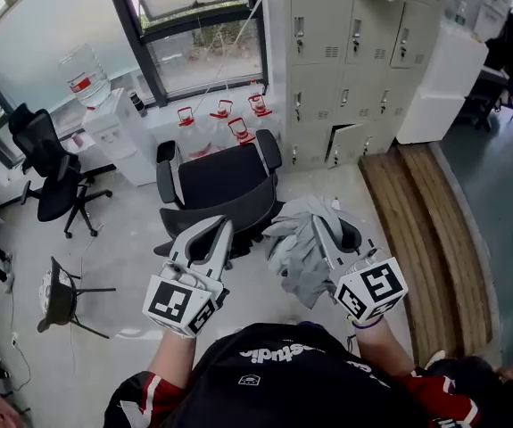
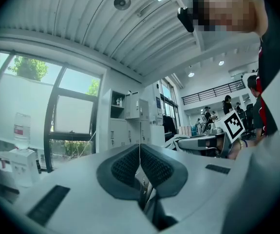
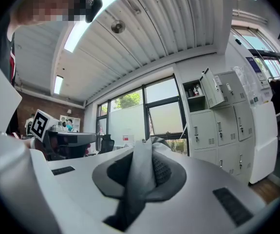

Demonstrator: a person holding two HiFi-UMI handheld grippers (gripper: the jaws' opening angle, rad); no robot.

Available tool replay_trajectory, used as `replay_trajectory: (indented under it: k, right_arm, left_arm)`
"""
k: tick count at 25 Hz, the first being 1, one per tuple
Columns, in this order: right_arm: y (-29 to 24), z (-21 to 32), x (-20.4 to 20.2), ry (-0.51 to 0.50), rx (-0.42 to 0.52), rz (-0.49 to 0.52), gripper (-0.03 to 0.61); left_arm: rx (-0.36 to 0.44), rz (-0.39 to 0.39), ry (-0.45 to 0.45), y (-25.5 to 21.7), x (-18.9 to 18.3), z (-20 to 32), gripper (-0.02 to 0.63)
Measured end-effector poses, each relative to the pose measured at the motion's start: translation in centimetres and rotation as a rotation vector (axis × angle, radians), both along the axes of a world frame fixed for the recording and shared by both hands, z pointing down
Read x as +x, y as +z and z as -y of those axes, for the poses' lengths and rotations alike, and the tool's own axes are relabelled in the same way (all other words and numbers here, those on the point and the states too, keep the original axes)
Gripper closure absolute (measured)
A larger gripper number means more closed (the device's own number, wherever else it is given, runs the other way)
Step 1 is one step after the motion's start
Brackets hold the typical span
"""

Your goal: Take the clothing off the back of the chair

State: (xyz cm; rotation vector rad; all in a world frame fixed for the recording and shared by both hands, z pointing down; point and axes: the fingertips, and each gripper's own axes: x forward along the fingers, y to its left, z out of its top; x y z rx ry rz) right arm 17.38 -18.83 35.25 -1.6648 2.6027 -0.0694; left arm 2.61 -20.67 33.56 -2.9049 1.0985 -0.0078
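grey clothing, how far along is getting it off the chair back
Done: the black office chair shows no fabric on its backrest, and the grey garment is off it. In hand: the right tongs are shut on the bunched garment, while the left tongs are shut and empty. Left: probably only setting the garment down somewhere.

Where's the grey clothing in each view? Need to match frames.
Head view: grey clothing bunched right of centre, gripped by the right tongs.
Left gripper view: probably the pale fold right of centre; hard to confirm.
Right gripper view: dead centre, pinched between the jaws.
Shared landmark: the grey lockers.
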Motion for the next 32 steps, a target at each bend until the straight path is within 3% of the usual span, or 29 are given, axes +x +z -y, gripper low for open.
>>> replay_trajectory:
  k: [15,32]
  right_arm:
    - [0.2,3.5,-7.9,-0.046,-0.009,-0.029,0.529]
    - [-0.4,4.8,-9.6,-0.039,-0.02,-0.05,0.529]
  left_arm:
    - [-0.025,-0.003,-0.054,0.2,-7.9,2.3,0.589]
    - [-0.016,-0.01,-0.057,-0.3,-9.4,3.7,0.589]
